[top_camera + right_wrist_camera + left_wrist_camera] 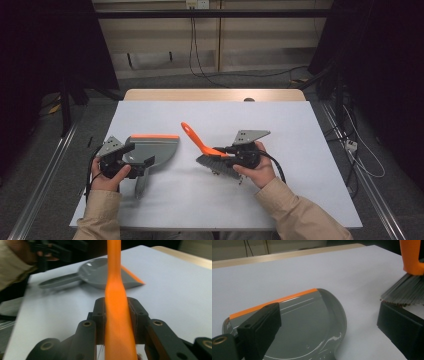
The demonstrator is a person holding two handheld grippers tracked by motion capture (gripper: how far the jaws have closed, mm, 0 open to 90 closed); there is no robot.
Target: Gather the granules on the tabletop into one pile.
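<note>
White tabletop (210, 200), wooden edge at far side, cables on floor behind. Right gripper (223, 150) pinches orange handle of hand brush (202, 144), grey bristles down near table centre. Grey dustpan (152, 149) with orange lip lies flat at left. Left gripper (141, 154) hovers over dustpan, jaws spread, gripping nothing.

No readable text, label, brand, number or sign anywhere. Dustpan (152, 147) plain grey, orange lip, unmarked. Brush (207, 150) handle plain orange, no print. Table (300, 150) bare white, unmarked. Both tool bodies plain black, nothing legible.
</note>
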